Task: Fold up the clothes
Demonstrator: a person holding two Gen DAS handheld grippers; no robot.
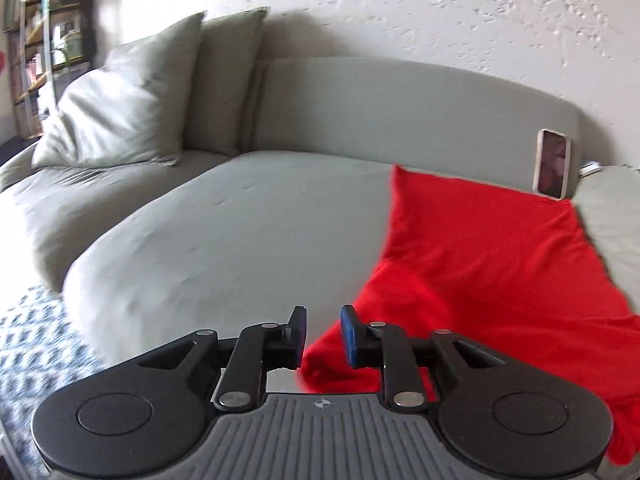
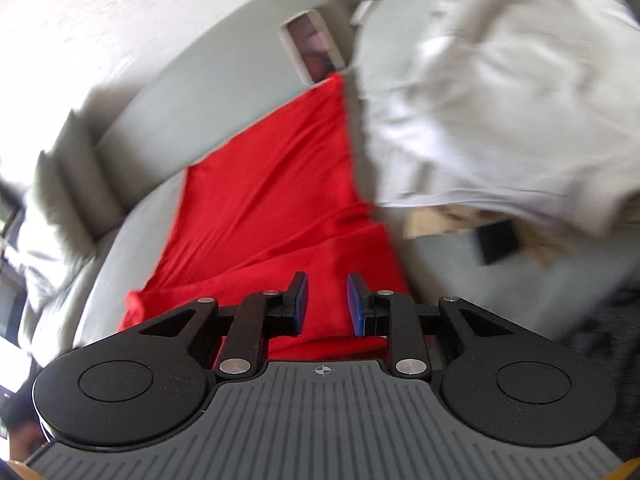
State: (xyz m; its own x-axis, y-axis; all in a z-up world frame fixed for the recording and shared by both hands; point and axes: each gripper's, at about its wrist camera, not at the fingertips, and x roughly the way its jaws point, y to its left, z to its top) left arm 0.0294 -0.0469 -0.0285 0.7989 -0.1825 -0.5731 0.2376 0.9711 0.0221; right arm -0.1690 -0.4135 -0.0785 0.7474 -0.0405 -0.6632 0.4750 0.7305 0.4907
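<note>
Hovering over red cloth point(image 1: 492, 248) on sofa point(image 1: 256, 216).
Left gripper point(image 1: 323, 334), right gripper point(image 2: 327, 302): gaping apart, gripping nothing.

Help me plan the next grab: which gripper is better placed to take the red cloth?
Probably right: the right gripper hangs open directly over the red cloth, while the left gripper, also open, sits at its edge, half over the sofa.

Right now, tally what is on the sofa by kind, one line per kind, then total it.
Red garment: 1, spread on the seat
Grey cushions: 2, standing at the sofa's back, left wrist view
Phone: 1, leaning upright on the backrest
Pale cloth heap: 1, right wrist view, too blurred to tell what it is
Total: 5
</note>
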